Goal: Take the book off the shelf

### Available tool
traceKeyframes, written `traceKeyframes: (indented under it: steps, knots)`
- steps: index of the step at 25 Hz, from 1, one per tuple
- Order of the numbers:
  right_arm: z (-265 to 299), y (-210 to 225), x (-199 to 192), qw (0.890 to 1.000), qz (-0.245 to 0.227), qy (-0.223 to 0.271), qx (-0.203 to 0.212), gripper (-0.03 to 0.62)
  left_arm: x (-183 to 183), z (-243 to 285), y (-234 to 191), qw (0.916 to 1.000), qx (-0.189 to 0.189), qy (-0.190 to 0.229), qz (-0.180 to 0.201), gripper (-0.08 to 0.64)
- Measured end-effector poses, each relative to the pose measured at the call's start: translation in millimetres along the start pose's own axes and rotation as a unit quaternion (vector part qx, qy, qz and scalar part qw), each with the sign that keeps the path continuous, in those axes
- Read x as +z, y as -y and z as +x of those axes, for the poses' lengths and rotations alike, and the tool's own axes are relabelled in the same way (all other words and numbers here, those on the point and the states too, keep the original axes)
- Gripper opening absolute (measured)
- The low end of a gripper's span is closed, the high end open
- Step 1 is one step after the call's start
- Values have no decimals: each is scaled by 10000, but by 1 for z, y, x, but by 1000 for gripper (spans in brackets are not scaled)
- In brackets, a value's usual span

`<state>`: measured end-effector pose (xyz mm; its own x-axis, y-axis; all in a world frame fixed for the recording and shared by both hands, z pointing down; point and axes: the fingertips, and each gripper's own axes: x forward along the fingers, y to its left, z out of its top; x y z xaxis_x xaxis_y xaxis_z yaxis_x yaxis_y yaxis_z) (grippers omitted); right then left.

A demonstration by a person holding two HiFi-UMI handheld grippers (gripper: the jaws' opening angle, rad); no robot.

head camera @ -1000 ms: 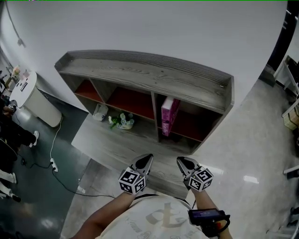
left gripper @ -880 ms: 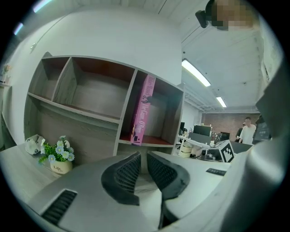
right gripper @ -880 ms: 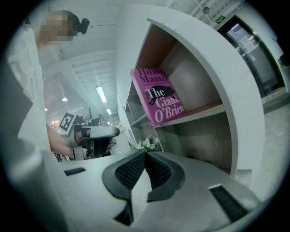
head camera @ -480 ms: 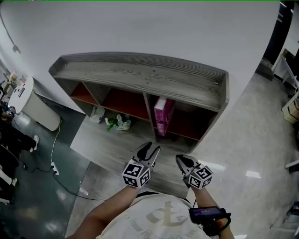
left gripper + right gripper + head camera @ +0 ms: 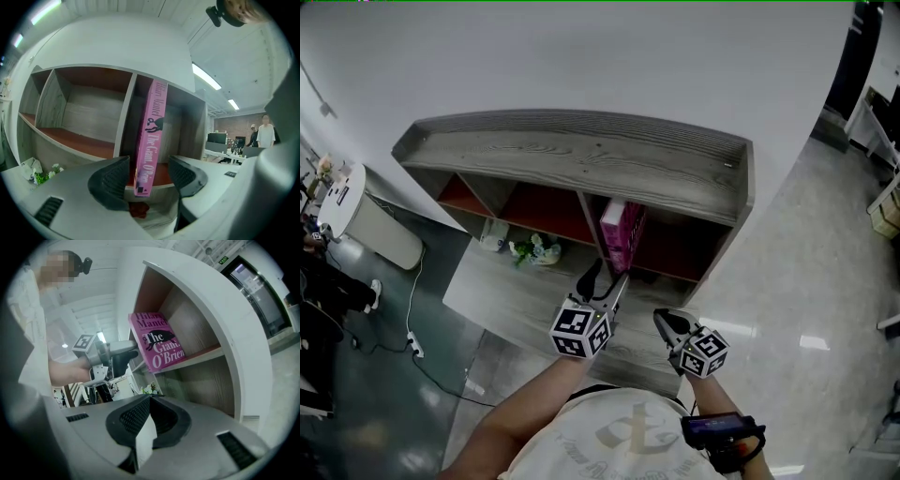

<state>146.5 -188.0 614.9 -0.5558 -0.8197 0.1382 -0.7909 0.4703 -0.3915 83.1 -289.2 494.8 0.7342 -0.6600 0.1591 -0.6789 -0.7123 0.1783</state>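
Left gripper view: left gripper [image 5: 147, 174] aimed about level at the shelf [image 5: 84, 145], its fingers [image 5: 110, 180] spread wide, having just been opening. The pink book [image 5: 151, 140] lines up in the gap, spine on, with the pads not pressing it. Judged reason for the wide spread: room to pass either side of the spine before closing. The book stands upright or nearly so in the right-hand compartment, just beside the divider [image 5: 125, 117]. Its spine faces out, which suits a pinch from the front. Right gripper [image 5: 150, 401] sits low near the body, fingers together with nothing between them, presumably idle at this step. Unclear: whether the left fingertips reach the spine or sit just short, since in the head view the gripper covers the book's foot. Back of the book's compartment is too dark to read. Dark red patch low between the left fingers: cannot identify.
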Motion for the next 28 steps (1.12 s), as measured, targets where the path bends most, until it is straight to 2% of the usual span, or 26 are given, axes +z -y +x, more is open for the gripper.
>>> traceKeyframes:
  steps: [10,25,28]
  knots:
    - [-1,10,-2,9999,121,57,-56,5,29,40,4,9993,235,82,277,265]
    - [-7,24,-3,9995,244,101,-146,5,33,76,-3,9983,462,-89,349,264]
    - [-9,26,-4,9994,275,118,-159,5,32,78,-7,9977,566,-71,361,199]
